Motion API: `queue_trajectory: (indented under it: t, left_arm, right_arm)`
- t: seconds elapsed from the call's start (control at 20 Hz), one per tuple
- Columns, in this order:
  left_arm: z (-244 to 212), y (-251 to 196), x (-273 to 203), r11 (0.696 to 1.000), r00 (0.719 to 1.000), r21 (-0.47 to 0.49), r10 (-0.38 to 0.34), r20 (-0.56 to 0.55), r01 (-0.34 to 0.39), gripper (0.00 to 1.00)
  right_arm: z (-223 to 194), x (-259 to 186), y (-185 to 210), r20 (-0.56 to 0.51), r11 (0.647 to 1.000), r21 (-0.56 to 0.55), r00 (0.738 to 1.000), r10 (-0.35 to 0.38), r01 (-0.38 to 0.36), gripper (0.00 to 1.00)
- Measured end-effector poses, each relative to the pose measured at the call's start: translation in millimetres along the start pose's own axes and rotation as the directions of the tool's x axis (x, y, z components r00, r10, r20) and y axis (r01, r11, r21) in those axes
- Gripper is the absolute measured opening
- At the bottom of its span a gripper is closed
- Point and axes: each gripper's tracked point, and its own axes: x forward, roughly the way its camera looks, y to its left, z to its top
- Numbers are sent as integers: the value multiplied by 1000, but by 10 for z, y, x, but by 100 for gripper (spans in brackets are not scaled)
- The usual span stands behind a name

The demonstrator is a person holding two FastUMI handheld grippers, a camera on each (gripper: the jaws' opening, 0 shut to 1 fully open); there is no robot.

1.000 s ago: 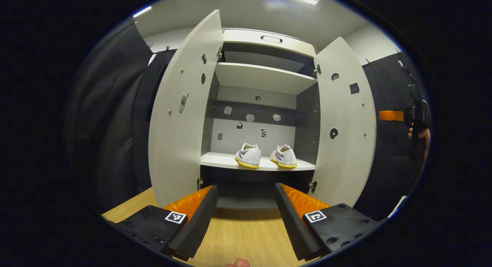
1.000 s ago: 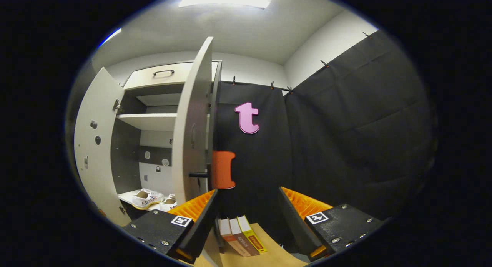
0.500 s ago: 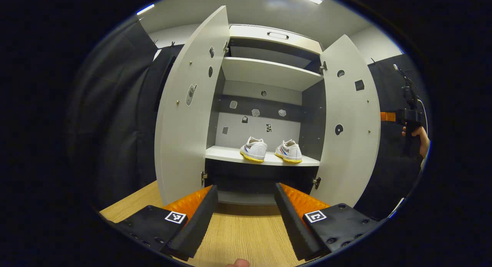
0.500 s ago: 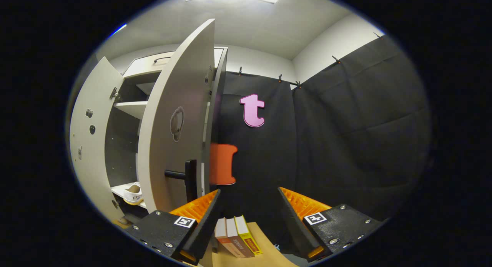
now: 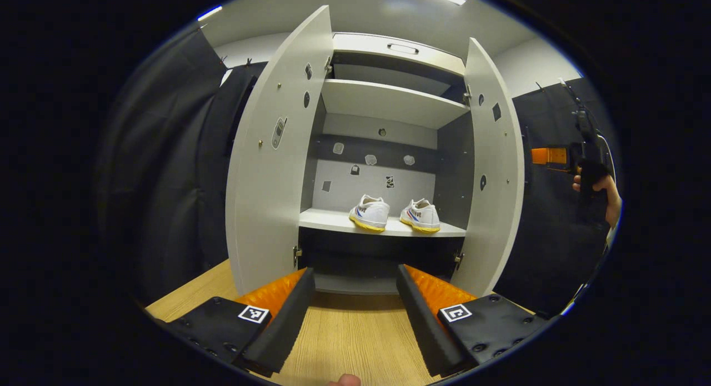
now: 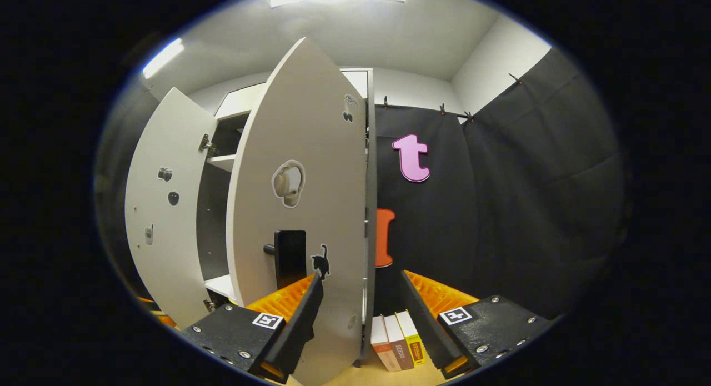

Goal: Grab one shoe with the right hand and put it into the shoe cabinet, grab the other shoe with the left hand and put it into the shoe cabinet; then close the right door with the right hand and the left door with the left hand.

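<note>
With both white canvas shoes (image 5: 395, 215) on the cabinet shelf (image 5: 333, 222), I'd push the stiff, light right door (image 6: 303, 208) near its black handle (image 6: 289, 257); both my right gripper (image 6: 360, 314) and left gripper (image 5: 355, 308) gape empty.

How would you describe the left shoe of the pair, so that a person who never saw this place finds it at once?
Look at the tall pale cabinet with both doors swung open. On its lower shelf two white shoes with yellow soles stand side by side. The left shoe is the one nearer the shelf's middle, while its twin stands closer to the dark right inner wall.
</note>
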Motion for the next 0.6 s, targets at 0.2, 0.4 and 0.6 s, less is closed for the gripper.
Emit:
queue_trajectory:
  t: [0.2,0.4,0.6]
  left_arm:
    - [-19,100,14,1000,1000,-3,14,-3,-14,96]
    - [-18,187,-13,999,999,-6,32,-3,-32,96]
    - [-41,243,-12,999,999,-11,44,-5,-44,96]
  right_arm:
    - [-41,175,361,-7,998,13,998,64,-64,88]
    - [11,308,599,9,995,17,995,97,-97,91]
    - [-54,446,848,0,990,7,990,141,-141,92]
